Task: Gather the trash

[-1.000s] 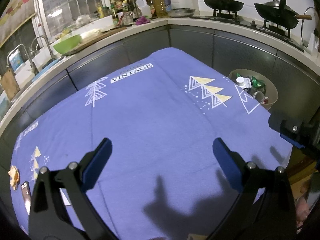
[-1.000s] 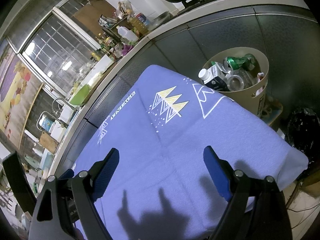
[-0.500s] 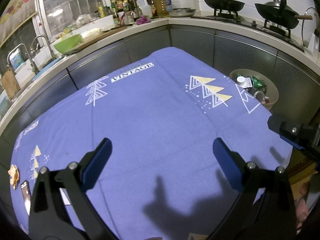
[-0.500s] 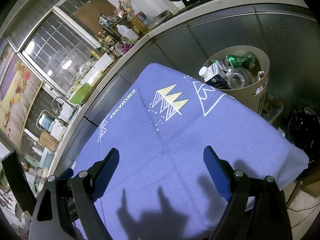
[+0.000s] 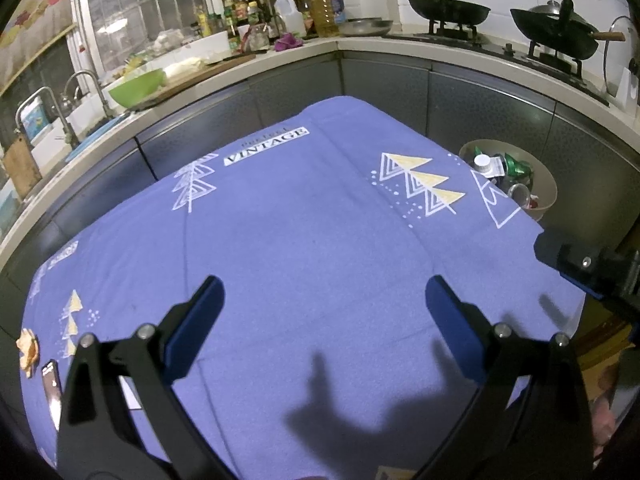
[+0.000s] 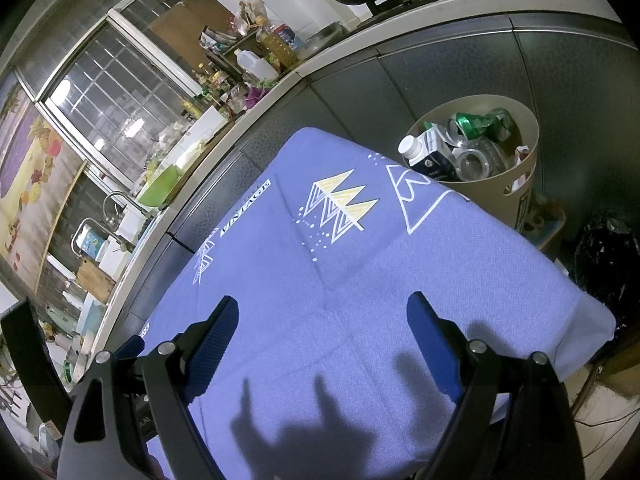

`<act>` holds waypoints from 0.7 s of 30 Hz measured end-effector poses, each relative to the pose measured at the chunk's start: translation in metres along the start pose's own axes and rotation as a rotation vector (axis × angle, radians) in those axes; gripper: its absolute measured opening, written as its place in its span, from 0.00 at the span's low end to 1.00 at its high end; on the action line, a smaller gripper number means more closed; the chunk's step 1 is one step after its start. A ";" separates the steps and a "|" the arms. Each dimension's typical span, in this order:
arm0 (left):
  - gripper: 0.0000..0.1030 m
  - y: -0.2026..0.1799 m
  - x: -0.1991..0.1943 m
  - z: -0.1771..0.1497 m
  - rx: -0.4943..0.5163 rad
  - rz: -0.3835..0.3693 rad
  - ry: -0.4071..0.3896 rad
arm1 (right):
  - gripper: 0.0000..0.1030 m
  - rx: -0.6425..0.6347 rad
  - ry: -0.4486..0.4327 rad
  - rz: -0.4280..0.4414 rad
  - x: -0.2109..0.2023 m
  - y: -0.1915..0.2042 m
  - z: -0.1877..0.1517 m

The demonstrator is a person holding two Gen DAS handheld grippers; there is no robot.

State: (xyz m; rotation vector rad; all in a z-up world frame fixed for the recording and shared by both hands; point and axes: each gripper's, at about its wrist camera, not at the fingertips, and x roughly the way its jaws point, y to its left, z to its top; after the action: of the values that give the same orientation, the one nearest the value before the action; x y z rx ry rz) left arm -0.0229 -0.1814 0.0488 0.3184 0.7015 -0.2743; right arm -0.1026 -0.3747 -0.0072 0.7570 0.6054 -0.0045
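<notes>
Both tongs — left tongs point(image 5: 322, 316) and right tongs point(image 6: 322, 326) — hang spread wide and empty over the soft woven purple cloth point(image 5: 300, 240) on the bench, exactly as a second ago. Round beige bin point(image 6: 520, 184) of crumpled cans and bottles stands past the cloth's far-right edge.

The tablecloth point(image 5: 312, 240) edge hides part of the bin point(image 5: 546, 188).
</notes>
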 end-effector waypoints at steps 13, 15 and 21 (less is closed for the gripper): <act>0.94 -0.004 -0.003 -0.001 0.003 0.014 0.001 | 0.79 0.000 0.001 0.000 -0.001 0.001 0.000; 0.94 -0.003 -0.002 -0.002 0.002 0.021 0.009 | 0.79 -0.001 0.000 0.000 0.000 0.001 0.000; 0.94 -0.002 0.000 -0.003 -0.017 0.016 0.033 | 0.79 0.000 0.001 0.001 0.000 0.001 0.001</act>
State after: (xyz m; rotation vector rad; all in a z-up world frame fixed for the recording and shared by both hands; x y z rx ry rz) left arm -0.0253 -0.1817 0.0465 0.3133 0.7333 -0.2483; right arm -0.1024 -0.3746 -0.0064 0.7569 0.6065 -0.0034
